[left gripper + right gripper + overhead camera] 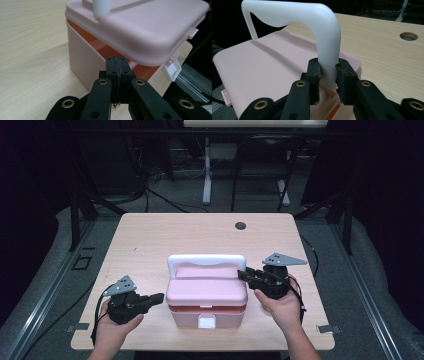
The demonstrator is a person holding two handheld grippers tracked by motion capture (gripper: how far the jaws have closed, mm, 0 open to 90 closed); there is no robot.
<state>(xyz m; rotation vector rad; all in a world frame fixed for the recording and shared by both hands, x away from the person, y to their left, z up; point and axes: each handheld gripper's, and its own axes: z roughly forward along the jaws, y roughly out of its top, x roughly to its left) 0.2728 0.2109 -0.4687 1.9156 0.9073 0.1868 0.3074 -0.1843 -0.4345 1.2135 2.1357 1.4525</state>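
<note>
The pink box (206, 297) stands near the table's (150, 235) front edge. The right gripper (327, 72) clamps its white handle (322, 37), stiff and smooth; the left gripper (117, 68) is closed, empty. The box seems light.

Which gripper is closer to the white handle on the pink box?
The right gripper: its jaws are clamped on the white handle. The left gripper is shut, low beside the pink box, away from the handle.

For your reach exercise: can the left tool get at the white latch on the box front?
Probably yes. The left tool sits shut beside the pink box, and bare table lies between it and the white latch.
</note>
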